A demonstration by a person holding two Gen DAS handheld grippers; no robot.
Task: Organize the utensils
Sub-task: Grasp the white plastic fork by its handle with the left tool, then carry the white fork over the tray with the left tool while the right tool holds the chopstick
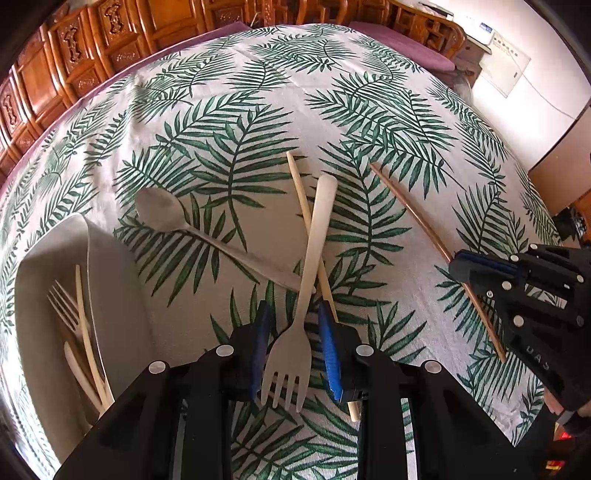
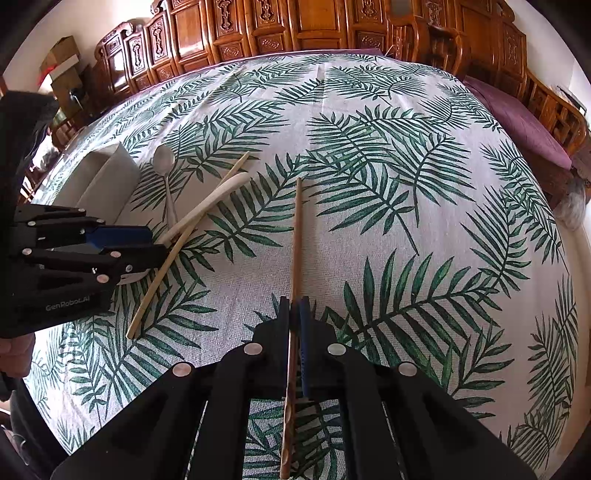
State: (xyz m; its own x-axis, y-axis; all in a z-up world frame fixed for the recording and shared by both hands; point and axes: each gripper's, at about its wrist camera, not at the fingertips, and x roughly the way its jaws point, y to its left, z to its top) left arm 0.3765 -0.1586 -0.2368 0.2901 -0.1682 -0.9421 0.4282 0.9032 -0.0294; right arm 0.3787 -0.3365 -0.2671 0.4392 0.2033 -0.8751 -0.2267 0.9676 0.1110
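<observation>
A cream fork (image 1: pixel 308 280) lies on the leaf-print cloth, tines toward me, between the blue pads of my left gripper (image 1: pixel 292 314), whose jaws stand open around it. It crosses a pale chopstick (image 1: pixel 314 251) and the handle of a grey spoon (image 1: pixel 173 218). My right gripper (image 2: pixel 294 306) is shut on a brown chopstick (image 2: pixel 296 236), which also shows in the left wrist view (image 1: pixel 417 225). The fork (image 2: pixel 218 197), pale chopstick (image 2: pixel 173 254) and spoon (image 2: pixel 165 162) show at the left of the right wrist view.
A grey divided utensil tray (image 1: pixel 107 295) stands at the left with a fork and other cream utensils inside; it also shows in the right wrist view (image 2: pixel 107 177). Carved wooden cabinets (image 2: pixel 295 26) and a purple-cushioned bench (image 2: pixel 517 122) border the table.
</observation>
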